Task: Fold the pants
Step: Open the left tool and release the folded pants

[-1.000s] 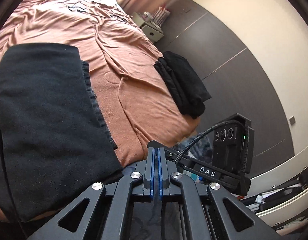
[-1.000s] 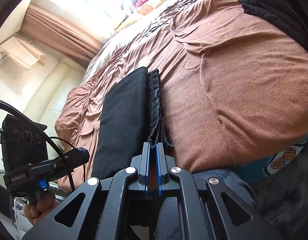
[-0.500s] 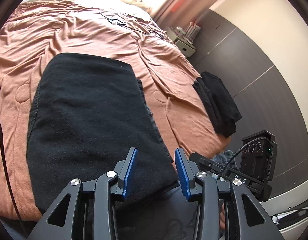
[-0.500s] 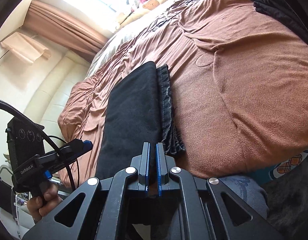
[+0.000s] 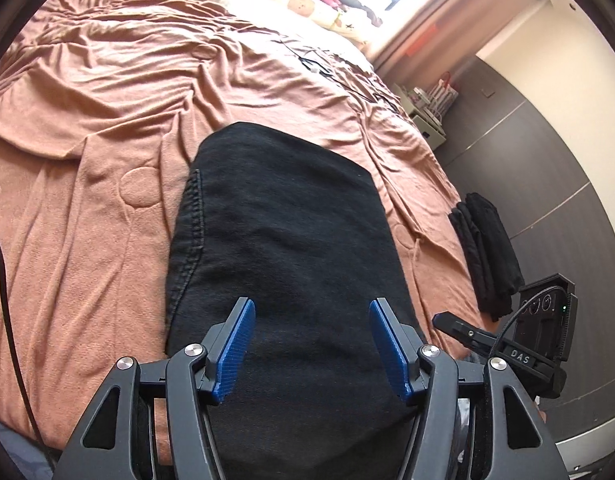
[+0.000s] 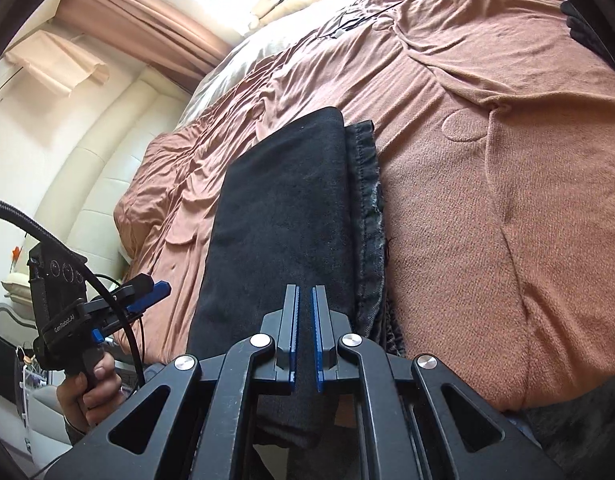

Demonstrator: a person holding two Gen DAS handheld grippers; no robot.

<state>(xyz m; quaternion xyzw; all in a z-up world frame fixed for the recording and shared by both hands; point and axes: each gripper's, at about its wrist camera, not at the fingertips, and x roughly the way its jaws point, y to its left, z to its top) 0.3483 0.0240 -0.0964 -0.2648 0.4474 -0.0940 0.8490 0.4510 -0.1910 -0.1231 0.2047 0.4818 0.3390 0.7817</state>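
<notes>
Left gripper (image 5: 311, 344) hovers at the bottom centre of its own view with its blue pads (image 5: 233, 346) spread wide; the jaws have just been opening, and nothing is pinched between them, though the folded black pants (image 5: 283, 240) fill the frame behind the gap. Right gripper (image 6: 303, 332) sits at the bottom centre of its view with only a narrow slit between its pads; its jaws have just been opening a little too, and no cloth is caught in the slit.

Those pants lie folded flat on the brown bedspread (image 5: 87, 160), running from the lower middle up toward the centre in both views. In the right wrist view a hemmed lower layer (image 6: 365, 200) peeks out along the right edge of the top fold.

At the lower left of the right wrist view a hand (image 6: 89, 392) grips the handle of the left gripper. At the right of the left wrist view a second pile of folded dark clothes (image 5: 485, 252) rests near the bed's edge, well apart from the pants, with a dark wardrobe wall (image 5: 547, 160) behind it. Cream cushions (image 5: 307, 0) lie at the top under a bright window
</notes>
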